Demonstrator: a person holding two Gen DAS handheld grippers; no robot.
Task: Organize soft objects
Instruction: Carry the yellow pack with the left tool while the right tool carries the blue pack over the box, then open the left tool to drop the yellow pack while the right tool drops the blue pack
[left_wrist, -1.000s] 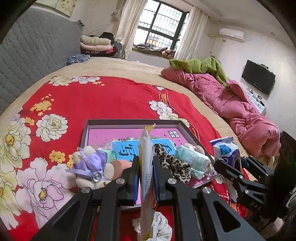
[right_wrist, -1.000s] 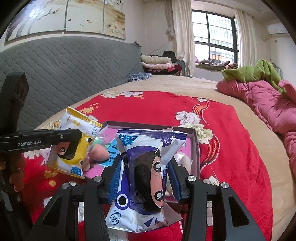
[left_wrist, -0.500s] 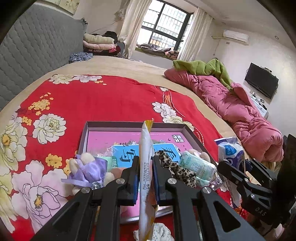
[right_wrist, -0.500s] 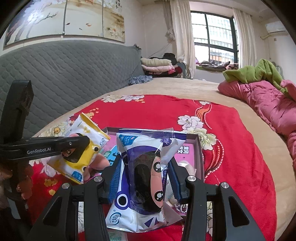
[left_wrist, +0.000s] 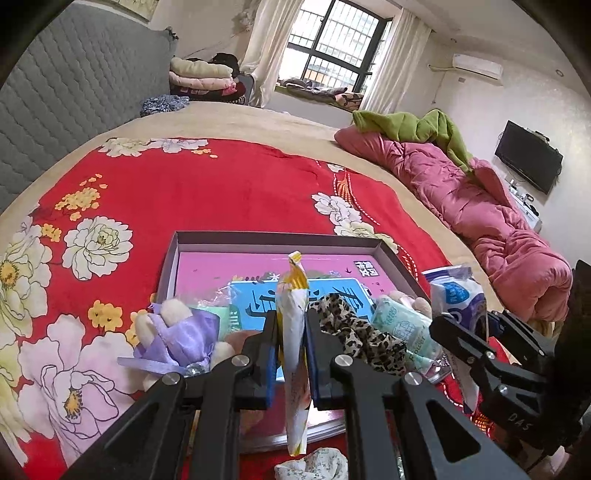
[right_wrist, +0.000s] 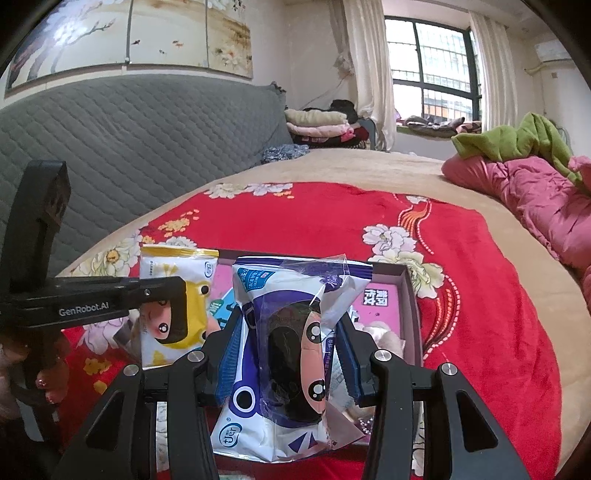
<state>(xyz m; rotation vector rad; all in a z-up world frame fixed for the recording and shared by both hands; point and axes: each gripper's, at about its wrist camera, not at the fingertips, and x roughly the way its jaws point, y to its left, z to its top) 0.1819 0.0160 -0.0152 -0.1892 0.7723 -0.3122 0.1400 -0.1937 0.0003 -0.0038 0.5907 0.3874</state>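
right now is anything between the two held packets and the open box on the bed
Nothing visible blocks either. The yellow packet and the purple packet hang just over the box; its near half already holds a plush toy, leopard cloth and tissue pack.

A: In the right wrist view the yellow packet (right_wrist: 173, 295) in the left hand-held gripper (right_wrist: 177, 306) now stands more upright and overlaps the left edge of the box (right_wrist: 410, 295), having tilted clear of it a second ago.

B: And the left wrist view?

A: The box (left_wrist: 173, 258) has drifted lower in the frame, and the right hand-held gripper (left_wrist: 458, 339) with its blue-and-white packet (left_wrist: 454, 291) sits closer against the box's right side.
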